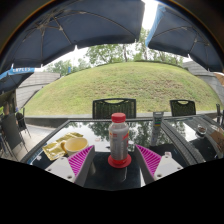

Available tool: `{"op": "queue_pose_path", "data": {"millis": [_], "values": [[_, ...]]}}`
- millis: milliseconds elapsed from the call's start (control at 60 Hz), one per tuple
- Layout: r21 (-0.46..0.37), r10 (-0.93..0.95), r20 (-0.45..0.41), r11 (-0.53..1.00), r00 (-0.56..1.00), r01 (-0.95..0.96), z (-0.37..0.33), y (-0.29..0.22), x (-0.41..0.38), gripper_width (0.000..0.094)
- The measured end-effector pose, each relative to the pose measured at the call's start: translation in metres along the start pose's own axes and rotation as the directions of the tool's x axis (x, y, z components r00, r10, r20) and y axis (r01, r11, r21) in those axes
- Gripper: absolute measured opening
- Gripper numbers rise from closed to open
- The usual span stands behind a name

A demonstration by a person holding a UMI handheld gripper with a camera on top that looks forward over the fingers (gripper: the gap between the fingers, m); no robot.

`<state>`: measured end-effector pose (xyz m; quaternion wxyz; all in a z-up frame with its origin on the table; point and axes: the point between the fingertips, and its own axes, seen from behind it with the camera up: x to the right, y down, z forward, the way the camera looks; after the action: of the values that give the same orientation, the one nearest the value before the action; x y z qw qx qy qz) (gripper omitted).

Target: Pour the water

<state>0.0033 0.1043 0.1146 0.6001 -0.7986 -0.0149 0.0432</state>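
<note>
While my tongs (113,160) stand wide, the bottle (119,138) sits upright on the glass table (95,130) between the 2 pads, gaps either side — red cap on. Nothing is gripped or poured yet — the glass (157,127) waits beyond.

Dark glass-topped patio table (95,131) under and ahead of the fingers, w/ tree reflections. Yellow plate-like items (66,146) on it, just beyond left finger. Two dark mesh-back chairs (113,107) past far table edge. Beyond: grassy green mound (125,85), trees (105,52) on top. Dark fabric patio umbrellas (85,22) overhead.
</note>
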Motion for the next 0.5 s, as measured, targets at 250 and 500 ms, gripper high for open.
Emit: {"op": "queue_pose_path", "data": {"millis": [250,500], "values": [[-0.045,-0.119,0.143,0.991,0.983,0.127,-0.103,0.044,-0.053,0.0835],[-0.025,-0.175,0.080,0.984,0.981,0.177,-0.138,0.055,-0.042,0.0832]]}}
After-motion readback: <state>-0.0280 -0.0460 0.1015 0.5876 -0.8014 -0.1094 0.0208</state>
